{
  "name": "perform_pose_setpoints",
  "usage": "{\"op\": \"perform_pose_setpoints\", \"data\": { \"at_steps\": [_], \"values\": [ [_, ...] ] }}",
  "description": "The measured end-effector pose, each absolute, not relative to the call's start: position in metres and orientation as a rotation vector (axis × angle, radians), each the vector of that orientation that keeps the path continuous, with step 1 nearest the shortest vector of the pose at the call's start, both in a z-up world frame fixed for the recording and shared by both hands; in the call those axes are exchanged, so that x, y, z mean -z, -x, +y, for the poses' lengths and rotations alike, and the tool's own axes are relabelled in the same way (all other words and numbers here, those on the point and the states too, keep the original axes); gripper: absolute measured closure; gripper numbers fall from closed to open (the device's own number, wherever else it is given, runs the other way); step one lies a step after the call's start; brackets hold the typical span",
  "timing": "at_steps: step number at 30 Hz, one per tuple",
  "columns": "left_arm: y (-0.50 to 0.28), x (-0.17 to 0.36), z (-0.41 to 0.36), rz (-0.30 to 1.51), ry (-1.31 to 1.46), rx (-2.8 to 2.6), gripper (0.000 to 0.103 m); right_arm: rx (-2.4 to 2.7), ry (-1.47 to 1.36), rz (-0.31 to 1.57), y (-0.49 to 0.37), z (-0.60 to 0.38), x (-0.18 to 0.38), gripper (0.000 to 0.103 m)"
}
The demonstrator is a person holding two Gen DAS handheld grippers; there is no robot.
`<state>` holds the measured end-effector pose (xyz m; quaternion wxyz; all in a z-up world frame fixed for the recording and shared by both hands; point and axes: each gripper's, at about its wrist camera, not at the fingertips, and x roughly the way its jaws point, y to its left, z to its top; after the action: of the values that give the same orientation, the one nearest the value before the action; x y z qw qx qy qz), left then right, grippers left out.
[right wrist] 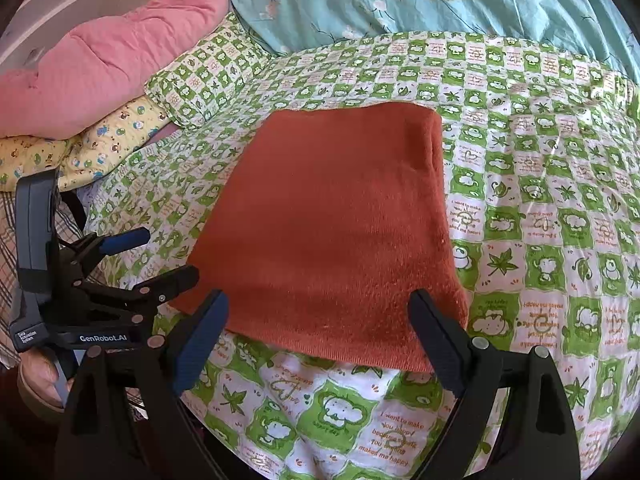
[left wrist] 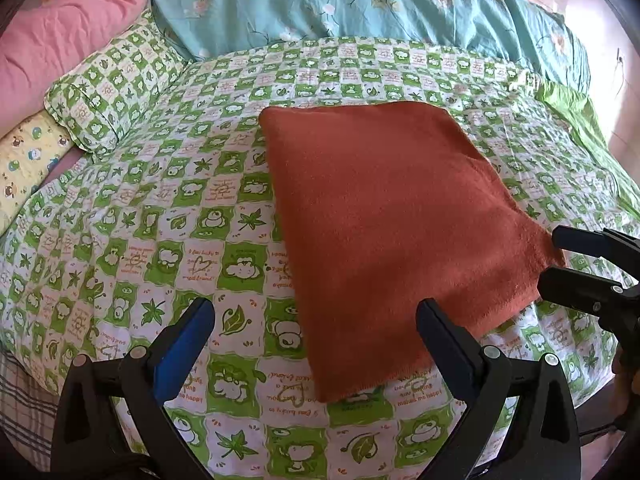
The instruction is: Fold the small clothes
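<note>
- The rust-red cloth (right wrist: 332, 220) is folded into a flat rectangle, lying on the green frog-print bedspread (right wrist: 540, 208).
- My right gripper (right wrist: 320, 336) hangs over its near edge, jaws spread wide, nothing in them.
- My left gripper (left wrist: 316, 340) is at the near-left corner, jaws released too.
- Pink quilt (left wrist: 68, 36) and teal floral cover (left wrist: 360, 4) are bunched up behind.

Your bed (right wrist: 540, 208) carries a folded rust cloth (right wrist: 328, 232) centrally; pillows (right wrist: 200, 80) lie far left.
</note>
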<state>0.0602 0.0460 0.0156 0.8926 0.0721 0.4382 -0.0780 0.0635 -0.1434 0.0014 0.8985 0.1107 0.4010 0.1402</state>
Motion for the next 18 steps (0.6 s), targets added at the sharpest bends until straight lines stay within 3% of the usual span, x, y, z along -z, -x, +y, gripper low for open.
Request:
{"op": "perform_pose_setpoints", "data": {
  "at_steps": [18],
  "values": [
    [-0.072,-0.019,0.049,0.895,-0.095,0.155,0.002,-0.296,-0.242,0.830,-0.080,-0.142,0.002,0.012]
  ]
}}
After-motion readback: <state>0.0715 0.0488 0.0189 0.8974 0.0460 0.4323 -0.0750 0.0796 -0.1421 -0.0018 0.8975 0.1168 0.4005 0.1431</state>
